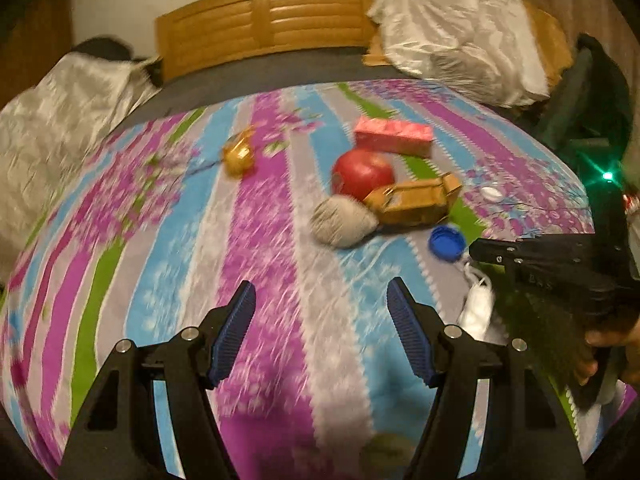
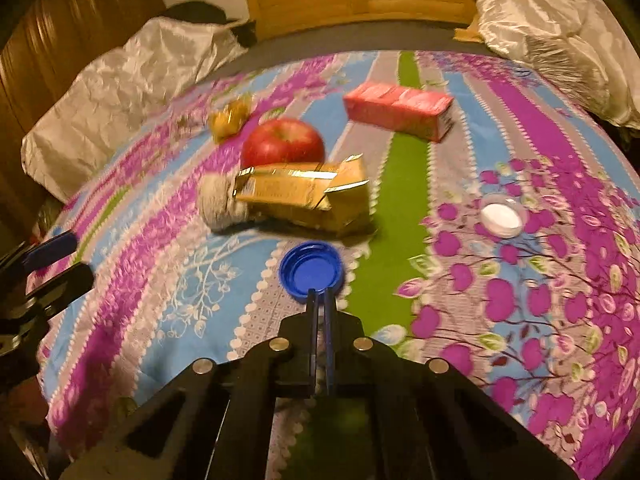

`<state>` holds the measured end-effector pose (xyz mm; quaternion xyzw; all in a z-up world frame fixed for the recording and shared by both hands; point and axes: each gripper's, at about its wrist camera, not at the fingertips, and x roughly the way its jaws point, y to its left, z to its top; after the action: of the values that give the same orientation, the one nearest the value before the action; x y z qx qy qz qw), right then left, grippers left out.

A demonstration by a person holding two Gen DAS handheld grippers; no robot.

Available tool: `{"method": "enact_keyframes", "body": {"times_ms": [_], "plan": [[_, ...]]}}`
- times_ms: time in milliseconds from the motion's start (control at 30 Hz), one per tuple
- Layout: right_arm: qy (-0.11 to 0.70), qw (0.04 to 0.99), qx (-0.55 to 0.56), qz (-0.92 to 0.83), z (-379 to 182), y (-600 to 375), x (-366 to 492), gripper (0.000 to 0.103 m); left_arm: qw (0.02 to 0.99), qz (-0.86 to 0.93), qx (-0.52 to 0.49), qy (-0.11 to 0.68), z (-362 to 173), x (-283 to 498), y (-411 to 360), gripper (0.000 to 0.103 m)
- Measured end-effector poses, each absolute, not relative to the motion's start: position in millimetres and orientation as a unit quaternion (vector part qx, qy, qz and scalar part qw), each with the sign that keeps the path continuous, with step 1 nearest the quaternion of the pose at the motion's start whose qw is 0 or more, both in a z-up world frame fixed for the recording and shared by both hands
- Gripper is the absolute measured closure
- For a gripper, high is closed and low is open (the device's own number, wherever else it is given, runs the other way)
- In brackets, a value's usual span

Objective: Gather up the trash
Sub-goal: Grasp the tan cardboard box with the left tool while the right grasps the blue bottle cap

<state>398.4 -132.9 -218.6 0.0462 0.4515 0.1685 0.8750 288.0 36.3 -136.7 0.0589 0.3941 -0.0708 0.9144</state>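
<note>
On the striped bedspread lie a crushed yellow carton (image 2: 308, 196), a pink box (image 2: 400, 110), a red apple (image 2: 282, 142), a ball of twine (image 2: 220, 204), a gold wrapper (image 2: 230, 118), a blue bottle cap (image 2: 312, 270) and a white cap (image 2: 502, 216). My right gripper (image 2: 320, 294) is shut and empty, its tips just short of the blue cap. My left gripper (image 1: 320, 300) is open and empty above the bedspread, short of the twine ball (image 1: 342, 222). A white crumpled item (image 1: 476, 308) lies under the right gripper's body.
White plastic bags lie at the far left (image 2: 132, 80) and far right (image 2: 552, 32) of the bed. A wooden headboard (image 1: 264, 20) stands behind. The bedspread (image 1: 260, 240) is bare on the near left.
</note>
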Motion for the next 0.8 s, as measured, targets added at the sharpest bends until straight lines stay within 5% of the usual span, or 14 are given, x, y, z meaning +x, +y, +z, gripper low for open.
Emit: {"method": "enact_keyframes", "body": {"times_ms": [33,100,133,267,333,433,800], "plan": [[0.451,0.875,0.054,0.169,-217.6,-135.9,397.7,0.095,0.914,-0.077,0.066,0.392,-135.6,293.5,33.2,0.038],[0.449,0.875,0.054,0.173,-216.6,-136.1,396.2,0.059,0.914,-0.073,0.072,0.392,-132.1,306.1,29.8,0.038],[0.438,0.880,0.045,0.176,-214.7,-132.0,395.2,0.054,0.916,-0.070,0.066,0.389,-129.1,309.2,30.4,0.038],[0.459,0.869,0.028,0.183,-227.1,-113.0,411.2,0.053,0.918,-0.065,0.044,0.388,-122.8,313.6,33.5,0.038],[0.468,0.867,0.010,0.172,-235.2,-106.0,417.4,0.064,0.916,-0.066,0.057,0.391,-124.5,316.6,30.2,0.038],[0.441,0.879,0.040,0.176,-220.8,-120.8,411.5,0.065,0.915,-0.083,0.089,0.386,-126.2,321.3,22.4,0.038],[0.373,0.900,0.181,0.132,-168.0,-239.5,316.8,0.065,0.814,-0.305,0.376,0.321,-158.0,354.8,-77.3,0.034]]}}
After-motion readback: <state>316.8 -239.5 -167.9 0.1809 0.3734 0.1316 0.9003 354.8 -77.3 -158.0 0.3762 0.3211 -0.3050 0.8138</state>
